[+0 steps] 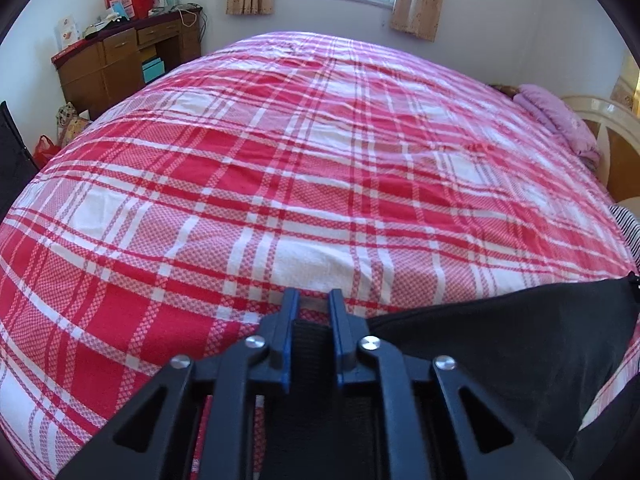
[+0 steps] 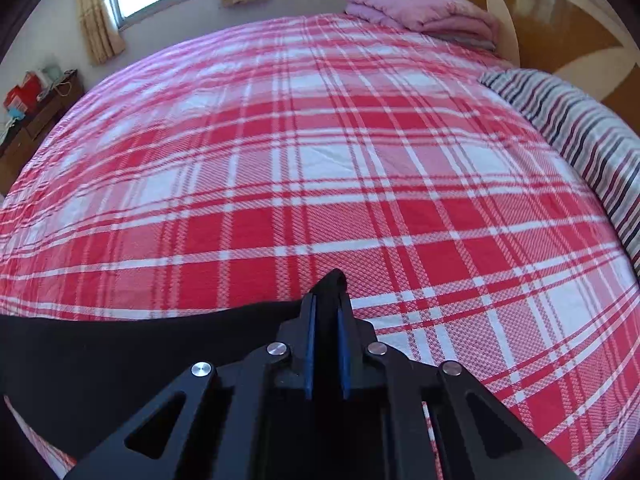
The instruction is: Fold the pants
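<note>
Black pants: on the near edge of the plaid bedspread. Left gripper clenched on one corner, right gripper pinching another. Risk: thin bites slipping when lifted; uneven pull skewing the fold.

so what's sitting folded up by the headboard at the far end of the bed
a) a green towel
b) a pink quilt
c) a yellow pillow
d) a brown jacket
b: the right wrist view shows a folded pink quilt lying on the red plaid bedspread right against the headboard.
</note>
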`<state>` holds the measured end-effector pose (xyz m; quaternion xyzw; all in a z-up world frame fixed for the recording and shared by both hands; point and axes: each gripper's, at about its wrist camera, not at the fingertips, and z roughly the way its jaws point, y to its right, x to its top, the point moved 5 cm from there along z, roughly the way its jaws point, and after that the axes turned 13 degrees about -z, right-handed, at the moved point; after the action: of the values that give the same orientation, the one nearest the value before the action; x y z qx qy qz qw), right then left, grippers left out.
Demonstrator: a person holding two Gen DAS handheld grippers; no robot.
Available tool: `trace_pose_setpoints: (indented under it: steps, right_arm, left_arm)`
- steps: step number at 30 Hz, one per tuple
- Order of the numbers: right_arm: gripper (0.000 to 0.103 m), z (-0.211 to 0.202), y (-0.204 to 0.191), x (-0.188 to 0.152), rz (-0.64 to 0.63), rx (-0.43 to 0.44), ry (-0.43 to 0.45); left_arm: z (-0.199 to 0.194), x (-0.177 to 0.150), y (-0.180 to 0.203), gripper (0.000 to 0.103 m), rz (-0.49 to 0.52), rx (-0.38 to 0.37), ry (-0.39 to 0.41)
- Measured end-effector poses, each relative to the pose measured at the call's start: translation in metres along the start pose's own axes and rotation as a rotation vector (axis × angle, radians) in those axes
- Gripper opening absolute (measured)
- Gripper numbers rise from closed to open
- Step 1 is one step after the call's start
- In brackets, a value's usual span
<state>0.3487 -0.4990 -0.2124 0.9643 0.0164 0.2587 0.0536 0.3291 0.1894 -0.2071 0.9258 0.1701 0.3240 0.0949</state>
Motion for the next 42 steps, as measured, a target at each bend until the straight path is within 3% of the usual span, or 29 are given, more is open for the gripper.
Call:
trace_pose_setpoints:
  steps: [10, 18, 34, 42]
  right_arm:
    - [0.009, -0.097, 0.001, -0.008, 0.024, 0.013, 0.246]
    - [0.009, -0.152, -0.006, -0.055, 0.032, 0.056, 0.379]
    - [0.009, -0.204, 0.006, -0.183, 0.122, 0.124, 0.493]
    - [0.009, -0.199, 0.028, -0.234, 0.187, 0.093, 0.440]
  left_arm:
    - [-0.046, 0.005, 0.007, 0.015, 0.017, -0.149, 0.122]
    - [-0.094, -0.004, 0.007, 0.014, 0.024, -0.284, 0.201]
    - [-0.149, -0.057, -0.022, 0.014, 0.093, -0.462, 0.297]
    - [-0.146, -0.101, -0.047, 0.014, 0.166, -0.432, 0.287]
